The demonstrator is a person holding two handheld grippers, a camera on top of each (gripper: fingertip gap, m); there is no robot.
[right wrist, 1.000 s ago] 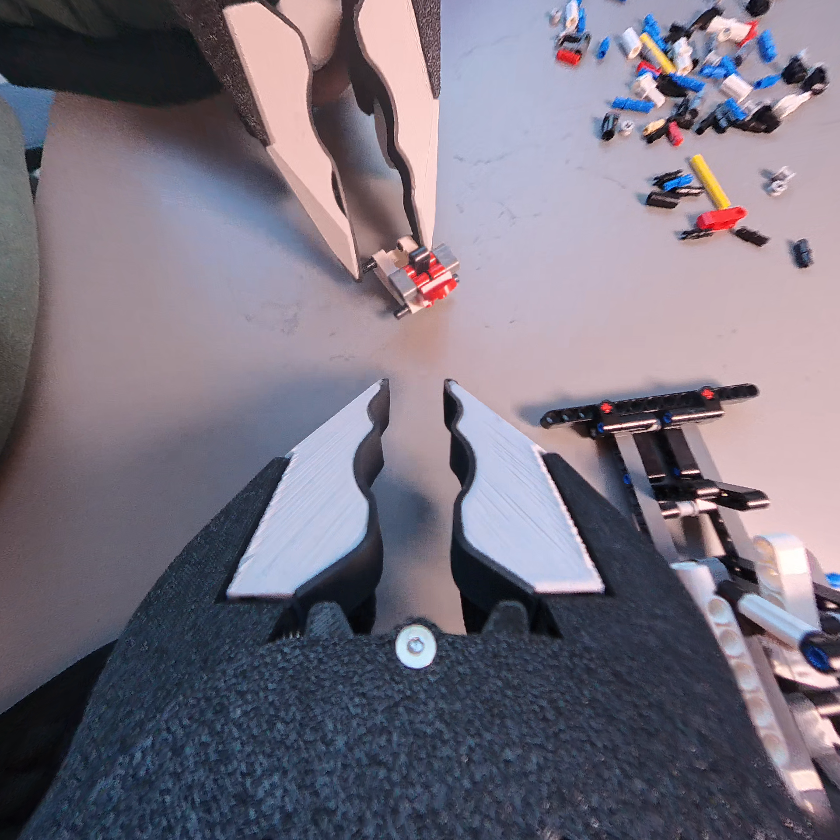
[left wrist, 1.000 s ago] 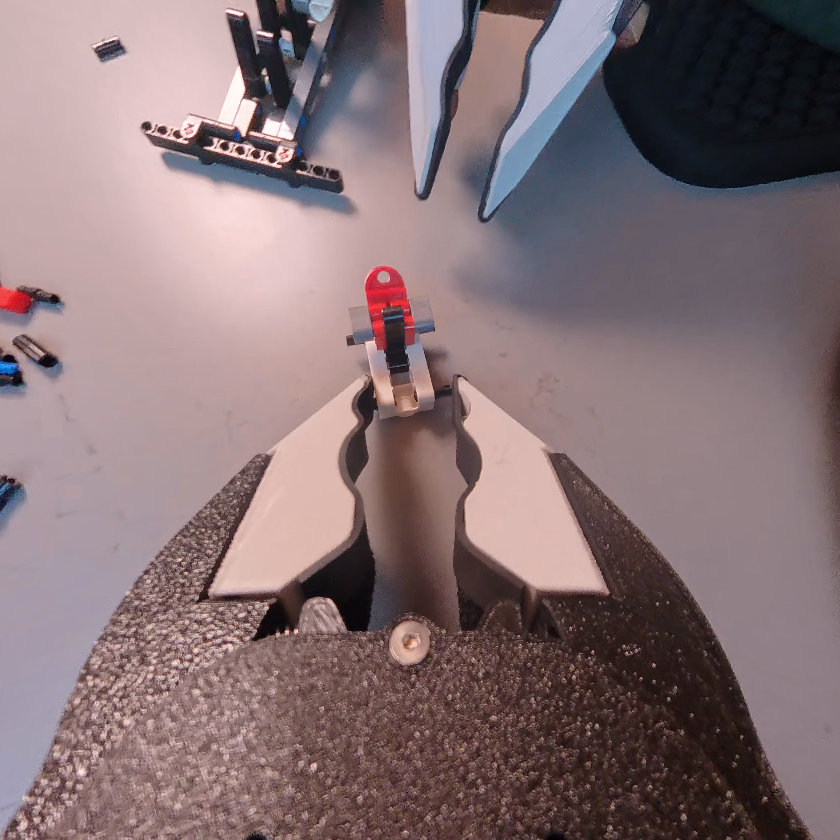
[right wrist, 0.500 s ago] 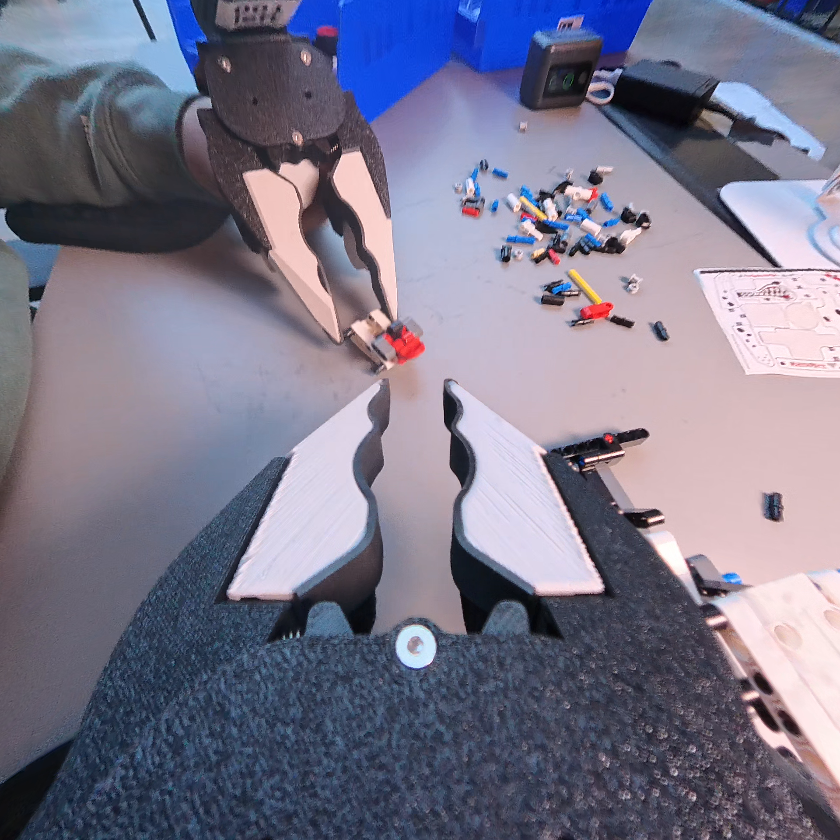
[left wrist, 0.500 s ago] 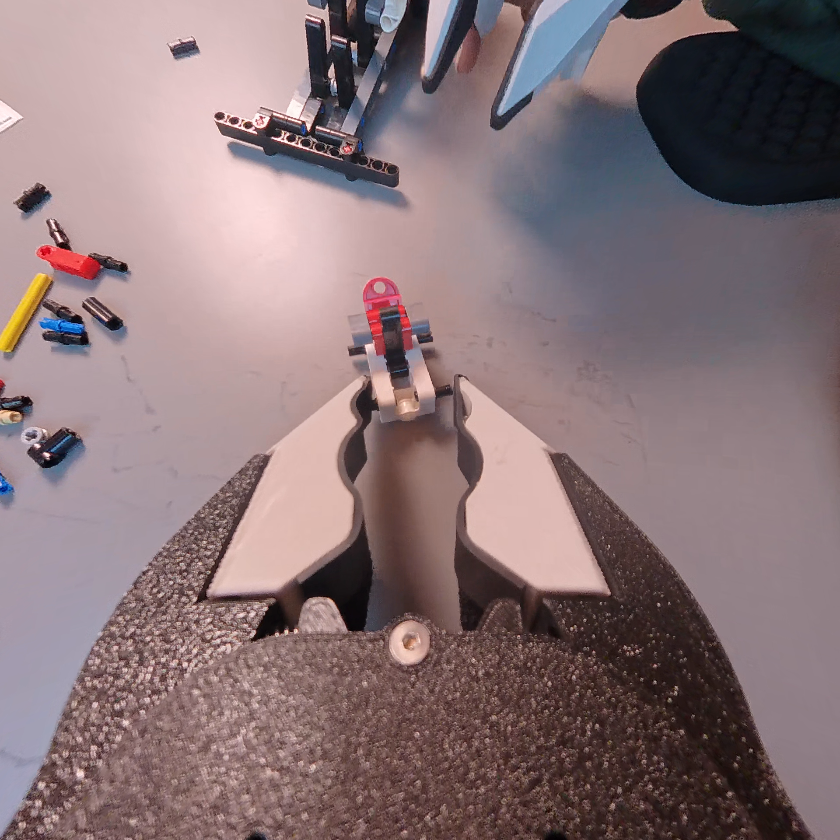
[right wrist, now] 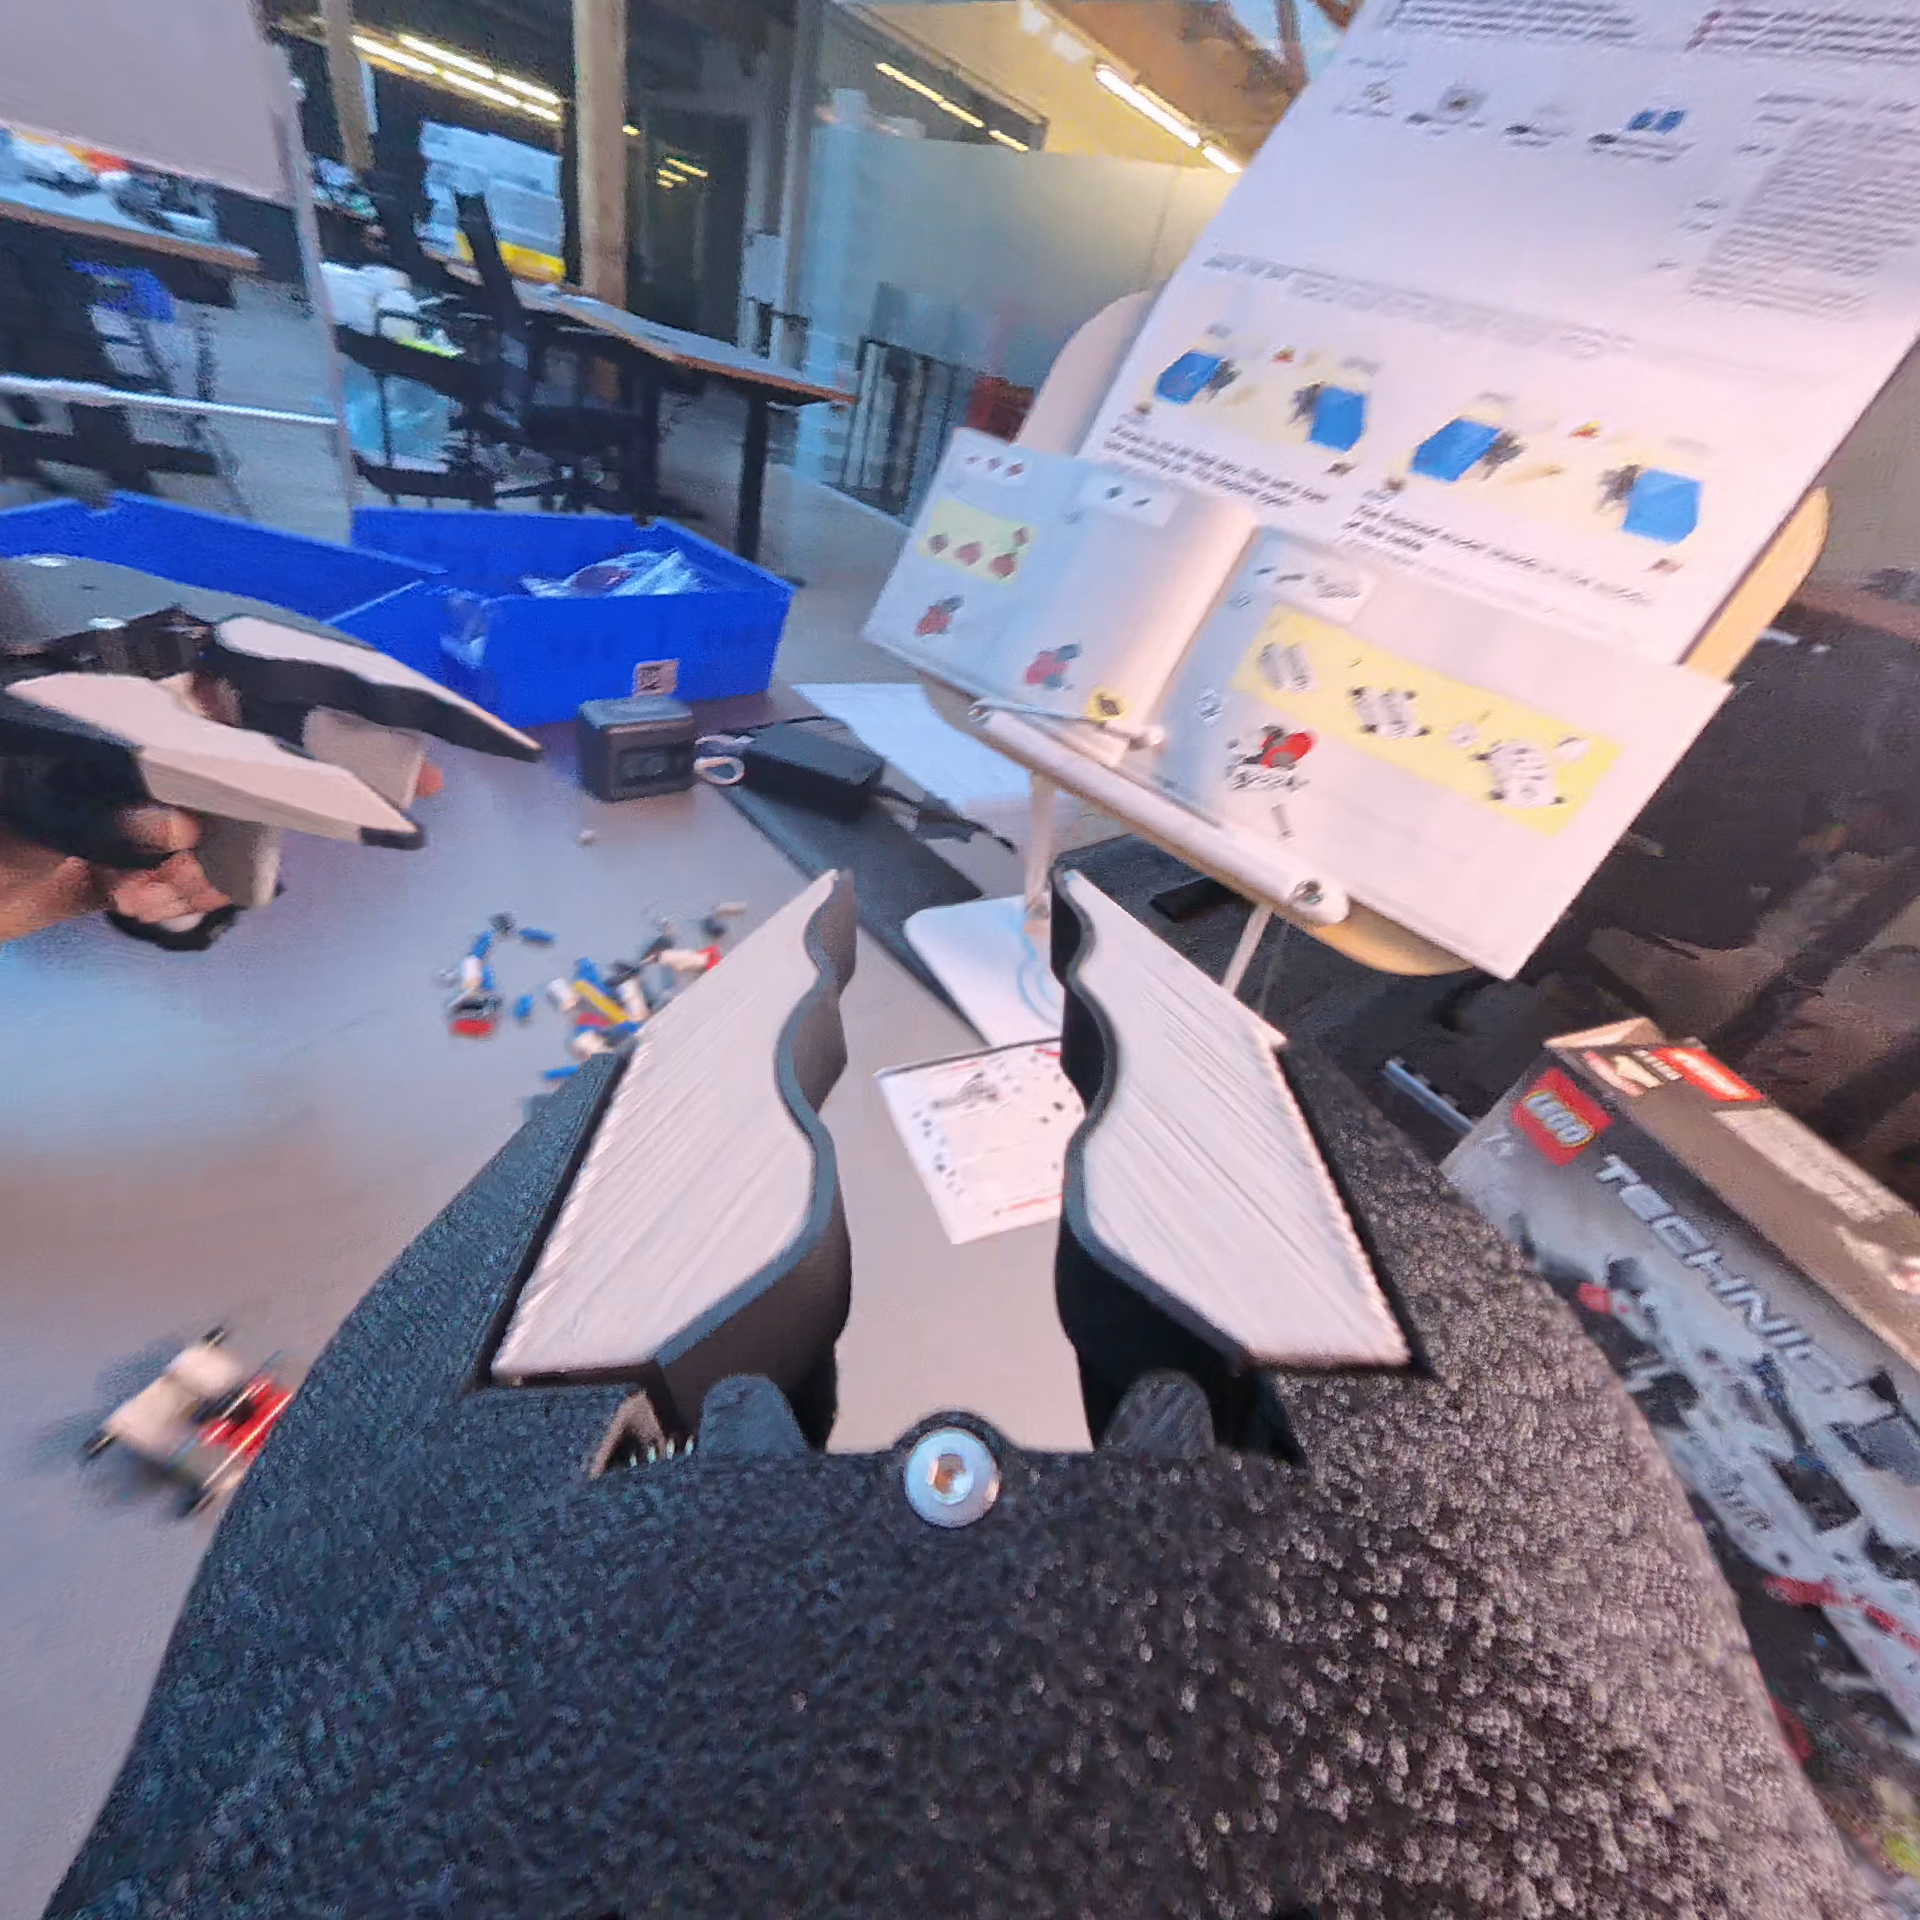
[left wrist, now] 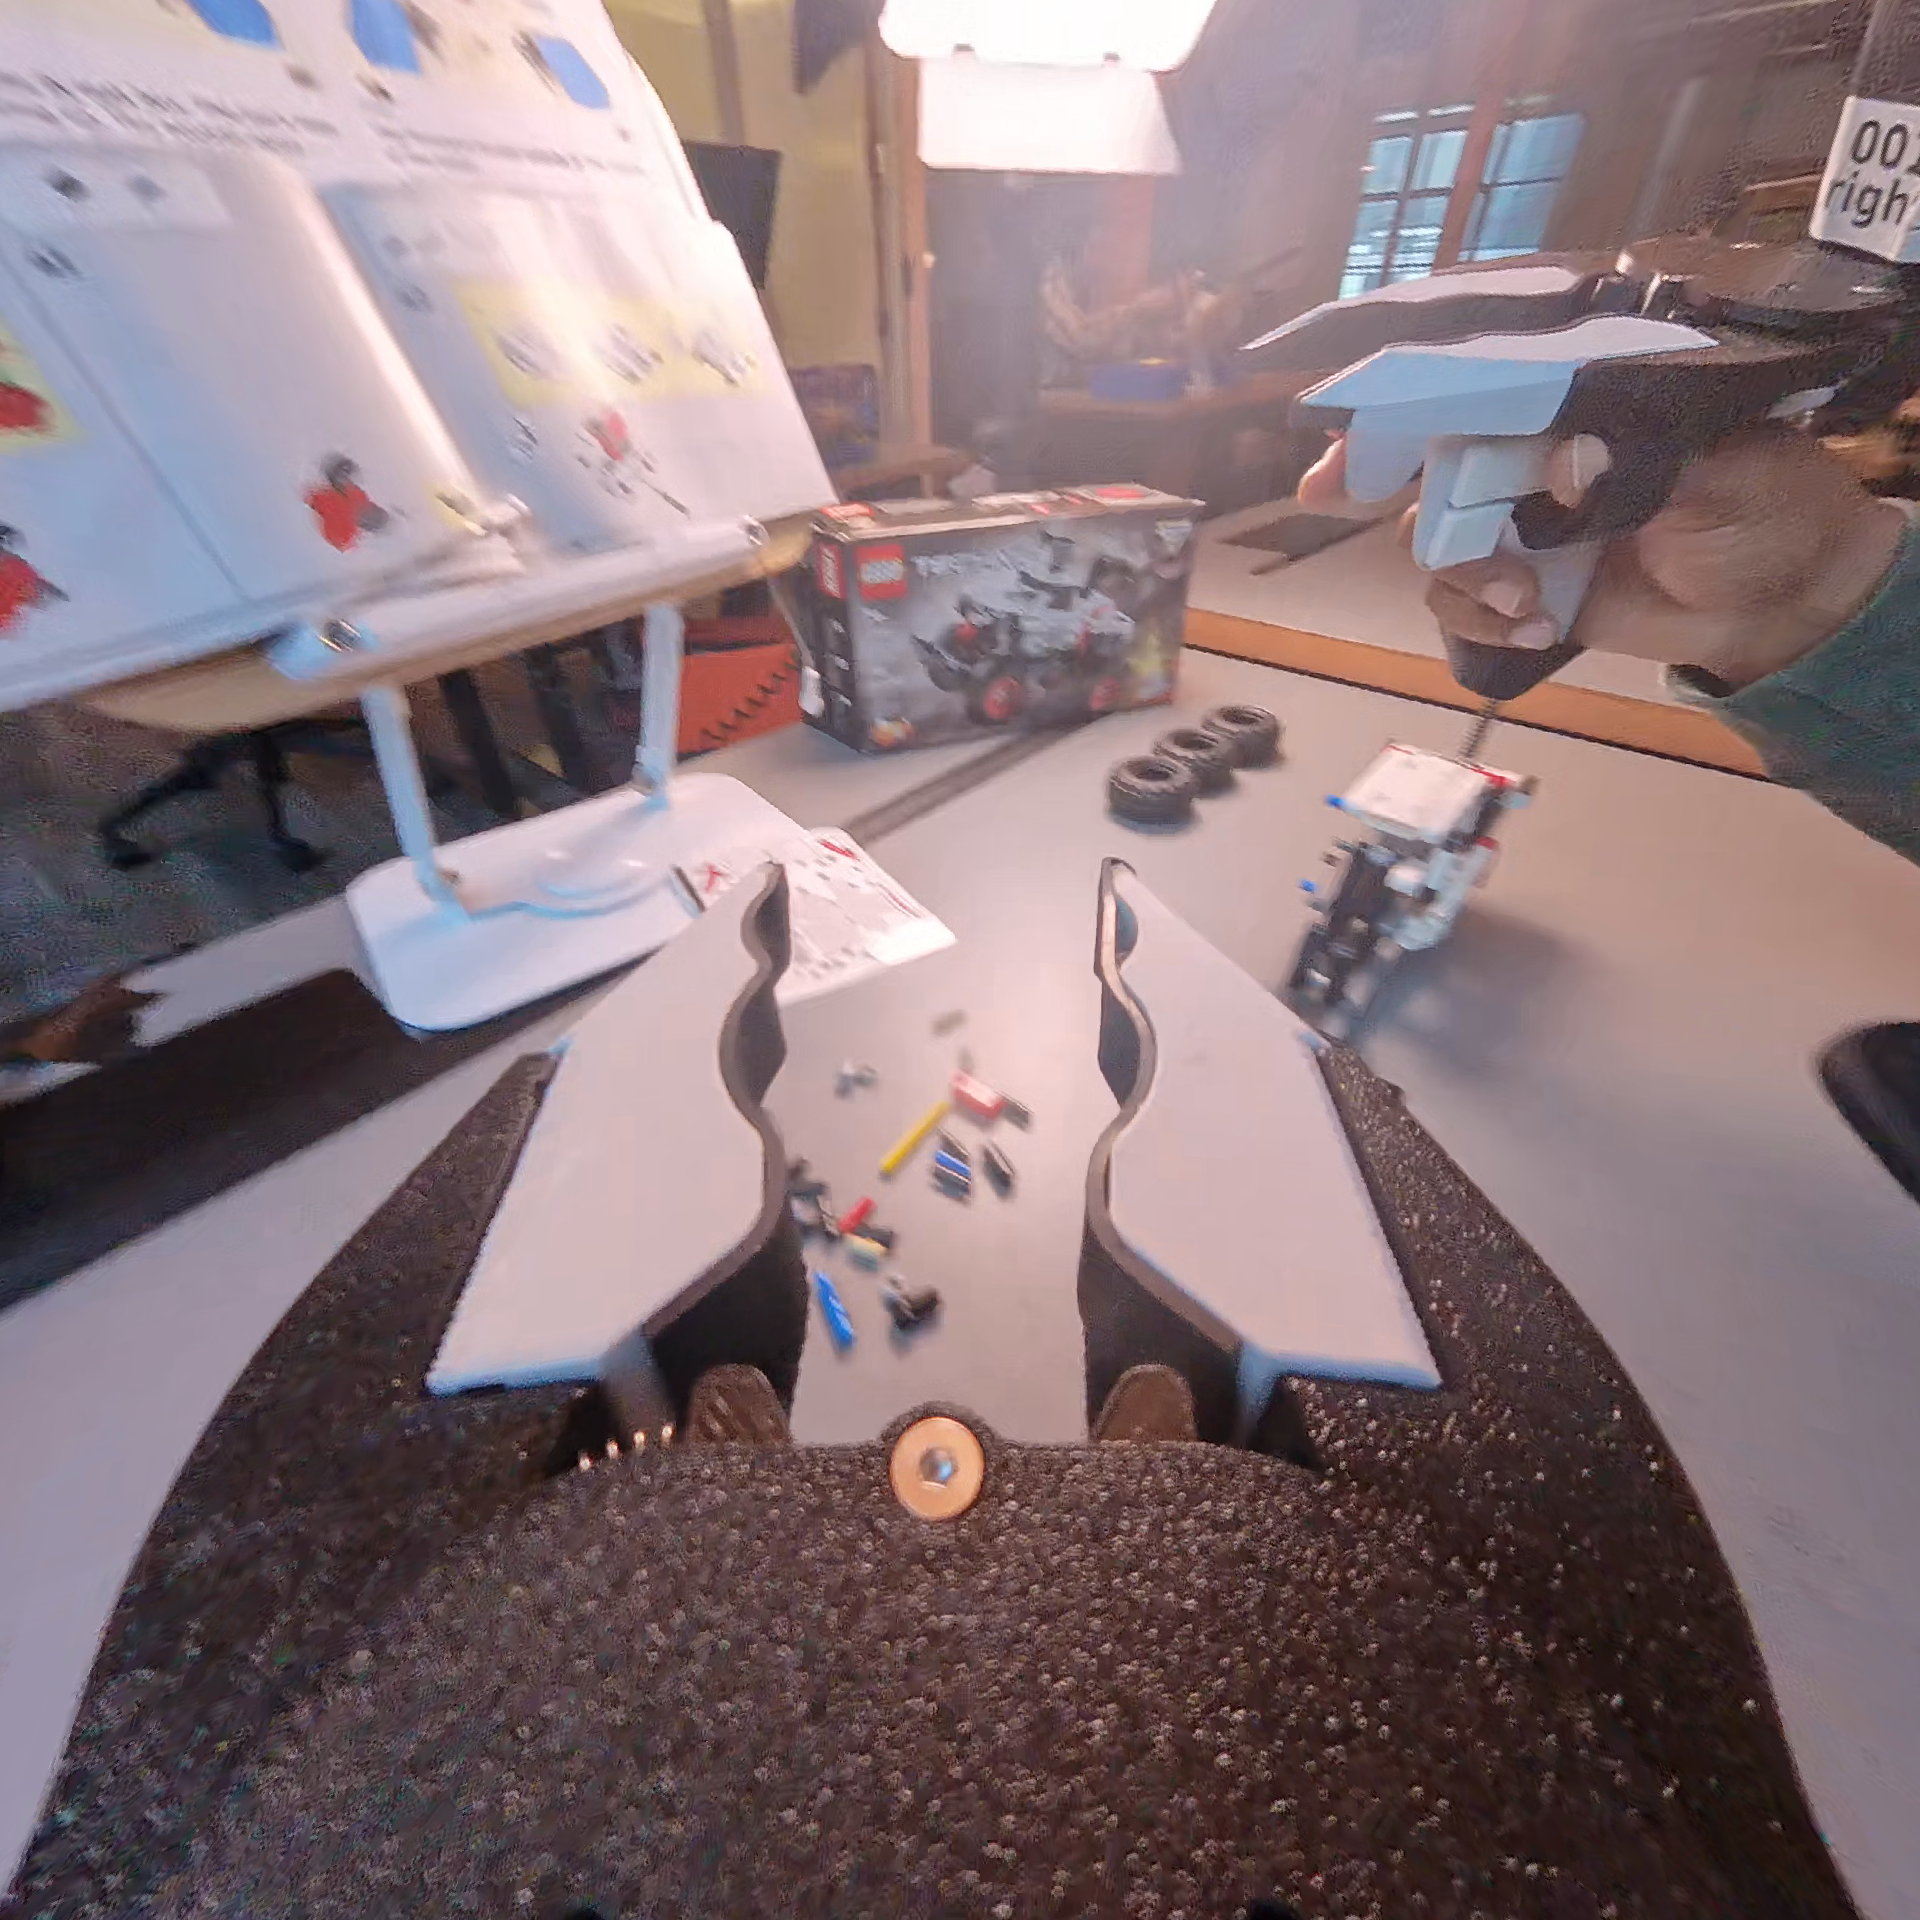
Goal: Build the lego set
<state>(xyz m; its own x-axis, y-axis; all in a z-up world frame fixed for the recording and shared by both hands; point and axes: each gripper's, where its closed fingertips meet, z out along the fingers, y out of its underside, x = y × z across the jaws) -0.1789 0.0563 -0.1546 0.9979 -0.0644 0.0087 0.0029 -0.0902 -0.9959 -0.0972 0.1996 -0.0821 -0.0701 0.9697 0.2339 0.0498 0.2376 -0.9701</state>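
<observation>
The small red and white lego piece (right wrist: 192, 1403) lies on the table (right wrist: 260, 1122), near your right gripper (right wrist: 951, 894). Both your grippers are raised, fingers apart and empty; your left gripper (left wrist: 940, 883) hangs over loose bricks (left wrist: 904, 1164).

The left gripper (left wrist: 940, 894) has let go of the small red-and-grey assembly (right wrist: 192, 1403), which now lies on the surface (right wrist: 260, 1091), and its jaws have spread wide. Both grippers have lifted and tilted up from the surface; the right gripper (right wrist: 951, 899) has also opened further.
</observation>
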